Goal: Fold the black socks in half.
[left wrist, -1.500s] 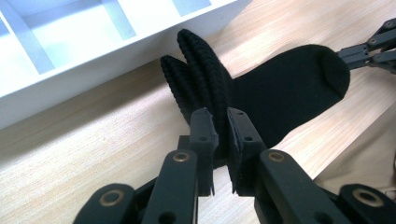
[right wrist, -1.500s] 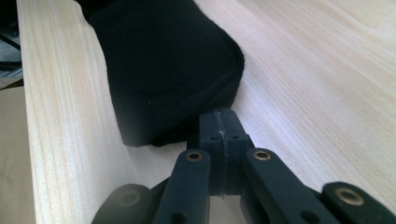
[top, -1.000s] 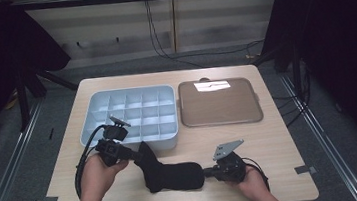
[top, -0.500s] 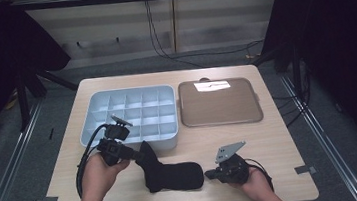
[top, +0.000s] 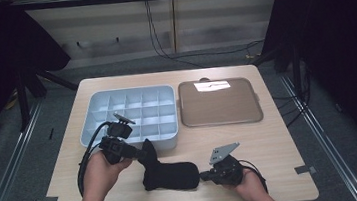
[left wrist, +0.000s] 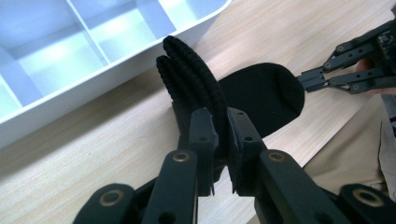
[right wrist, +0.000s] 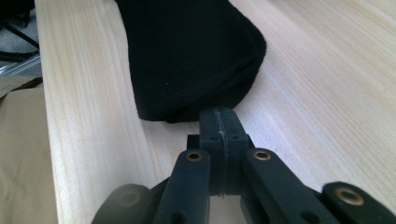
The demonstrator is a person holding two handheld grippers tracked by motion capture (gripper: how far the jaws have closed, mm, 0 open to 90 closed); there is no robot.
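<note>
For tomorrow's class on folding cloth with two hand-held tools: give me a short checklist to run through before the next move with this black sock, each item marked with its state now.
1. Left tongs clamped on the ribbed cuff end of the black sock: ok.
2. Right tongs shut at the sock's toe end: ok. Whether cloth is truly pinched between them: cannot tell.
3. Sock lies fully on the table, not over its edge: ok.
4. Sock clear of the compartment tray: not ok, the cuff sits close against its front wall.
5. Brown tray out of the way: ok.
</note>
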